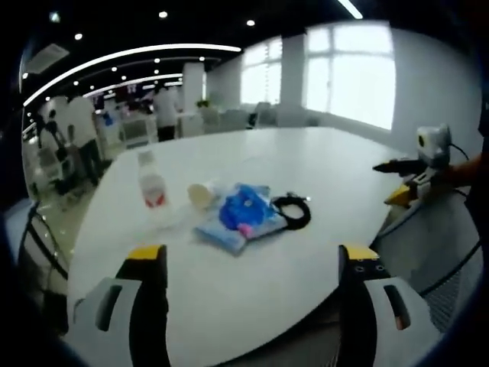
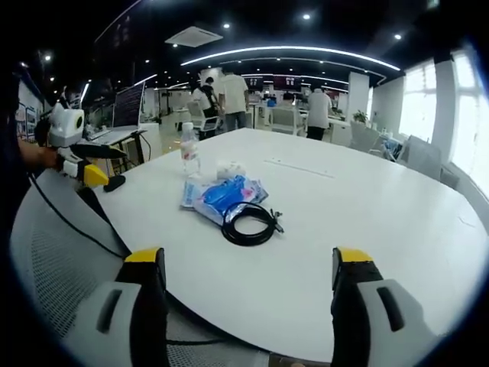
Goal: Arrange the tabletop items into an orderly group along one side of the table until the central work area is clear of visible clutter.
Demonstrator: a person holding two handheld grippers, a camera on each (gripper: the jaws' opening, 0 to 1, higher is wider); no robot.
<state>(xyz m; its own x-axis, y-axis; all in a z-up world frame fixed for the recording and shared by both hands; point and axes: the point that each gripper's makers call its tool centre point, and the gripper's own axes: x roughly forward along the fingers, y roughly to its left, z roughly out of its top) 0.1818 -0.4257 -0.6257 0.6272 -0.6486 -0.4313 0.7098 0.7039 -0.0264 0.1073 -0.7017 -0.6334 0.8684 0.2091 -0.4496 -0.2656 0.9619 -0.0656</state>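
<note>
Big white round table (image 2: 367,206) held the clutter mid-top | blue plastic packet (image 1: 243,214) lay beside coiled black cable (image 2: 248,222) | clear plastic bottle (image 1: 151,182) stood upright | left gripper (image 1: 256,264) and right gripper (image 2: 248,267) gaped wide, empty

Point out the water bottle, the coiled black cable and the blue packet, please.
water bottle (image 1: 152,182): left gripper view, on its body near the label.
coiled black cable (image 2: 248,223): right gripper view, on the loop's rim.
blue packet (image 2: 224,193): right gripper view, on its blue middle.
</note>
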